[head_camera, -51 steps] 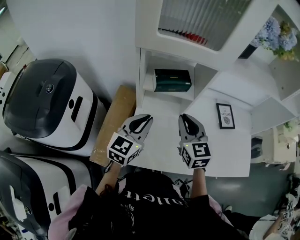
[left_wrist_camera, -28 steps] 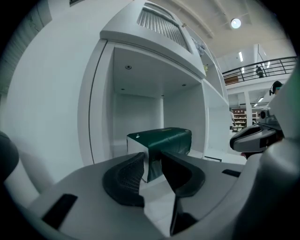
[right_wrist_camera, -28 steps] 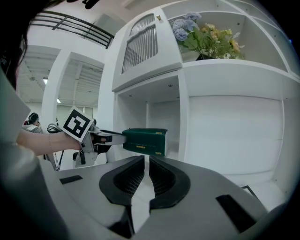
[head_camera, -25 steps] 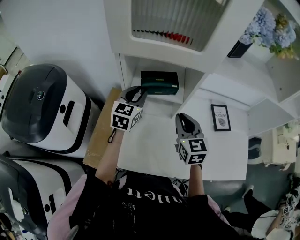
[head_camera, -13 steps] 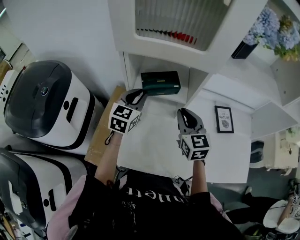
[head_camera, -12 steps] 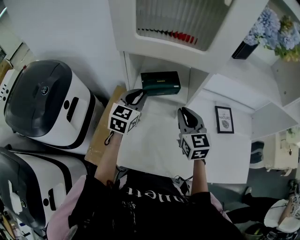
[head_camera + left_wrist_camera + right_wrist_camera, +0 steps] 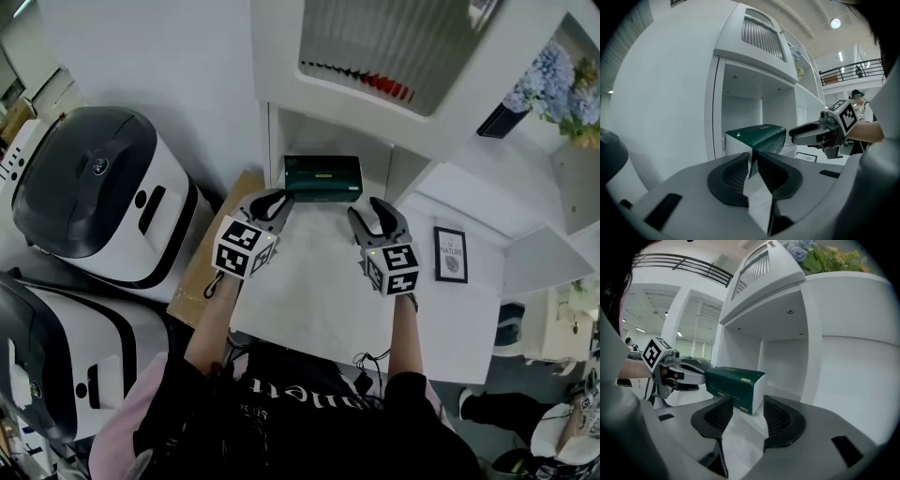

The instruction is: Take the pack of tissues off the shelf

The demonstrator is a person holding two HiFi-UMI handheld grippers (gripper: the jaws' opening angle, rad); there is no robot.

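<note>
The dark green pack of tissues point(image 7: 323, 178) lies in the low niche of the white shelf point(image 7: 272, 141). My left gripper point(image 7: 279, 198) is at the pack's left front corner. Its jaws are closing and stand a narrow slit apart. In the left gripper view point(image 7: 753, 157) the pack's corner point(image 7: 757, 136) shows through that slit, and I see no pad pressing on it. My right gripper point(image 7: 372, 208) is at the pack's right end with its jaws opening wide. In the right gripper view point(image 7: 747, 404) the pack's white end point(image 7: 757, 392) sits just beyond the tips.
The white desk point(image 7: 319, 300) runs under both grippers. A small framed picture point(image 7: 451, 254) stands to the right. Two white-and-black machines point(image 7: 94, 202) point(image 7: 56, 356) and a cardboard box point(image 7: 220, 244) stand at the left. Blue flowers point(image 7: 558, 89) sit on the upper right shelf.
My right gripper has moved forward to the pack's right end and its jaws have spread apart. My left gripper has stayed at the pack's left corner.
</note>
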